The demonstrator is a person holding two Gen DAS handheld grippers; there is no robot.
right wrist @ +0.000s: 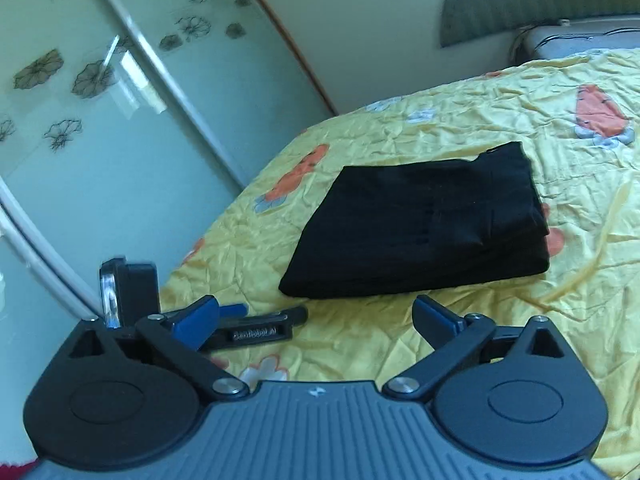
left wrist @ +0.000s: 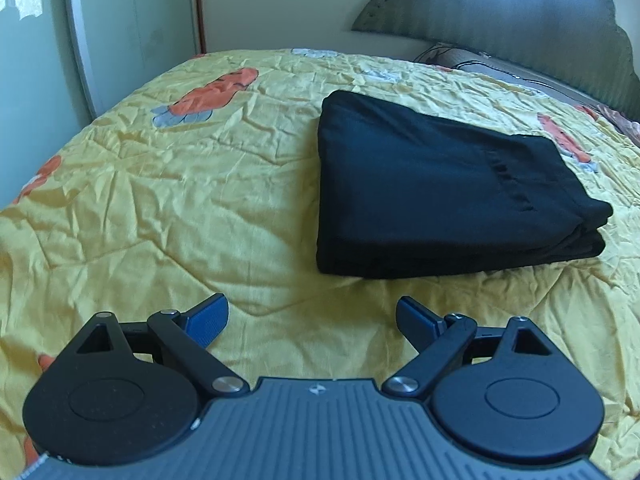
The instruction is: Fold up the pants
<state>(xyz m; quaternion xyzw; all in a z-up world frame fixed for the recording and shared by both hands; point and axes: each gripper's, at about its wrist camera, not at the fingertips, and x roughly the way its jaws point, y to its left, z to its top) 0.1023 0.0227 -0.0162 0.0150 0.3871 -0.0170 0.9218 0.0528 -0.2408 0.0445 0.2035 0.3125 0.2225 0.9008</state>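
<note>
You are looking at matt black cloth pants (left wrist: 440, 184) lying on a crinkled yellow bedspread (left wrist: 180, 184). Glossy glass wardrobe doors (right wrist: 100, 120) are reflecting light.

From my left wrist camera I see the left gripper (left wrist: 312, 318) at the bottom of the frame, blue-padded fingers (left wrist: 208, 320) spread wide with nothing between them, over the yellow bedspread (left wrist: 160, 200). The black pants (left wrist: 440, 184) lie right of centre, folded into a compact stack, layered edges showing at their right end. A padded headboard (left wrist: 500, 20) fills the upper right; a pale wardrobe door (left wrist: 120, 20) stands upper left.
</note>
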